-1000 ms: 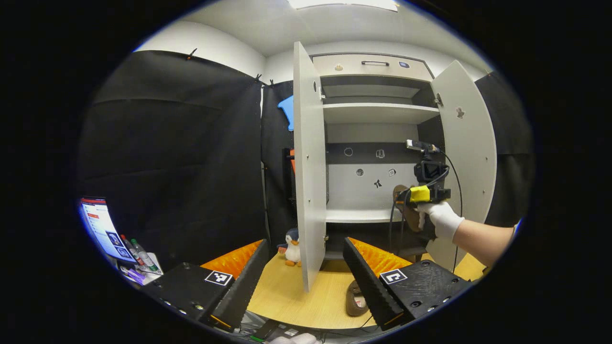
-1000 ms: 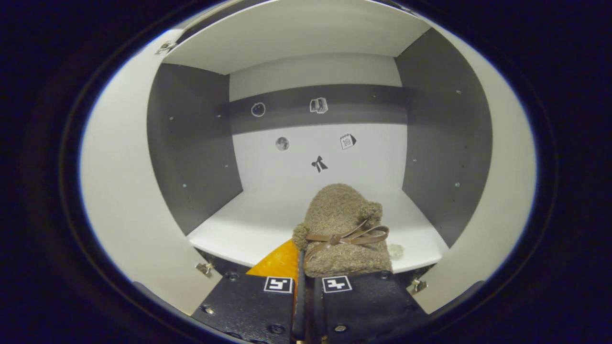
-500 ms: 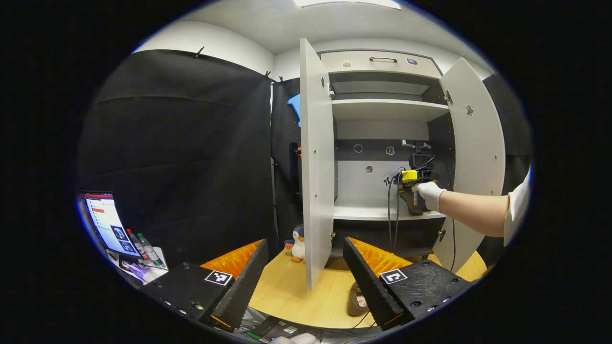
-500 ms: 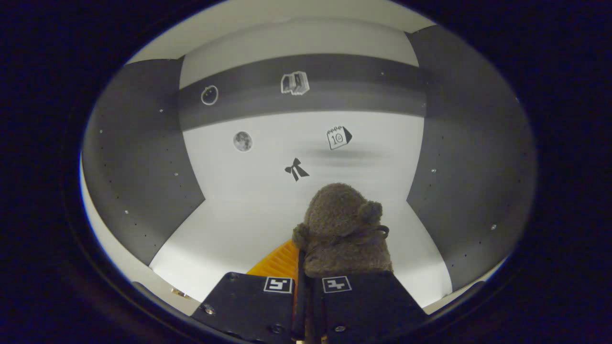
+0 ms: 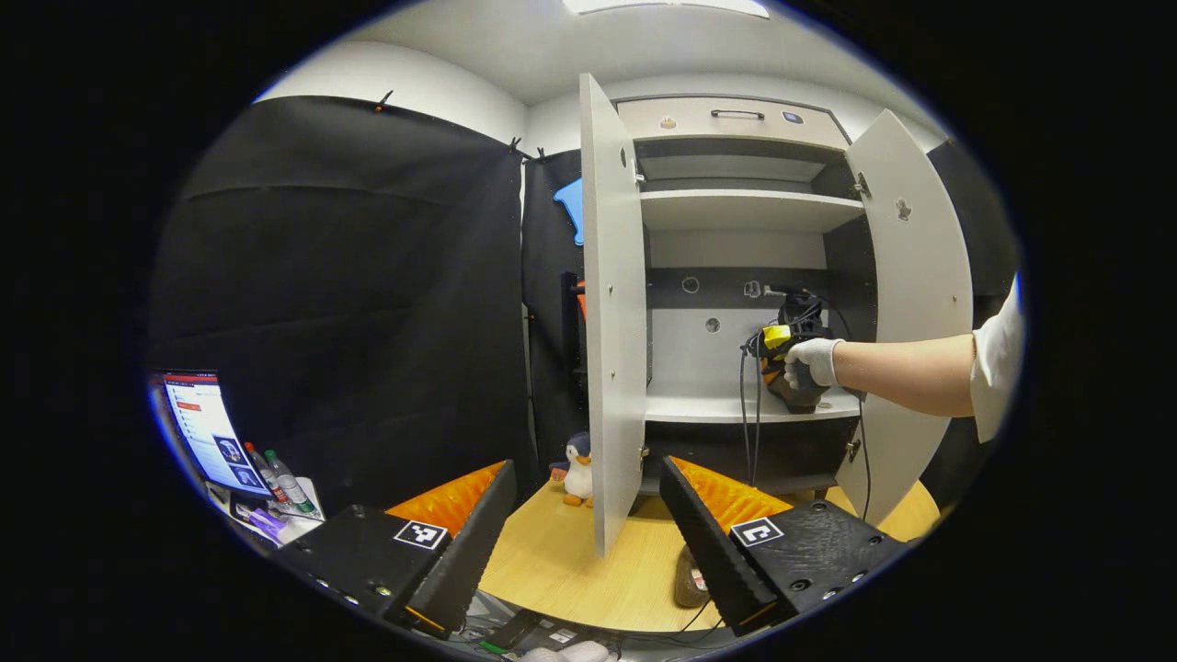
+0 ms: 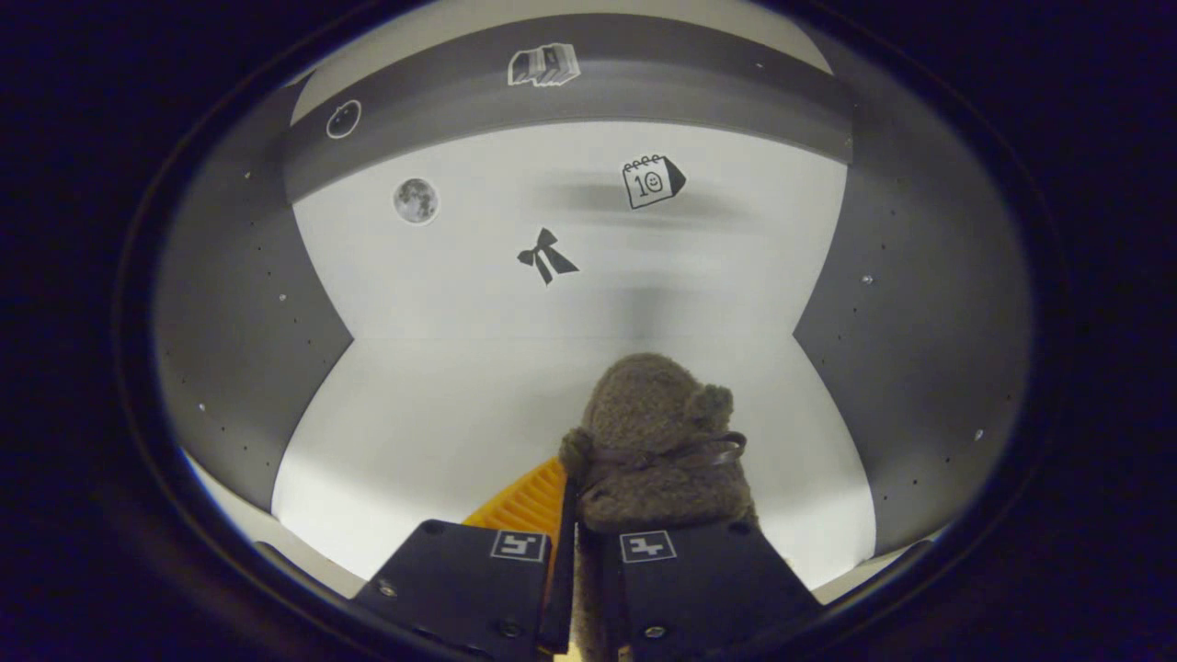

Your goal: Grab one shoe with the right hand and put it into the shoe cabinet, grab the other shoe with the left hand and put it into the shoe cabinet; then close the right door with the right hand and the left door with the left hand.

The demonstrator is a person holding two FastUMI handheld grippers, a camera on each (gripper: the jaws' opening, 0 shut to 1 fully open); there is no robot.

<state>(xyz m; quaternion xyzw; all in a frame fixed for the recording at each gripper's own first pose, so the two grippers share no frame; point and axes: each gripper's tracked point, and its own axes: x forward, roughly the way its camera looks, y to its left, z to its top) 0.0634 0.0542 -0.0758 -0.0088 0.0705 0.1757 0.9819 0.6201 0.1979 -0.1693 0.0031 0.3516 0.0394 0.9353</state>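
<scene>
Protruding forward from the right gripper's (image 6: 581,561) closed jaws: shoe (image 6: 657,446).

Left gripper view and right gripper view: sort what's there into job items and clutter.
For the job:
- fuzzy brown shoe, clamped in the right hand-held gripper over the shelf
- second shoe on the wooden table
- shoe cabinet, left door and right door open
- left hand-held gripper, open

Lying about:
- toy penguin
- bottles
- screen
</scene>
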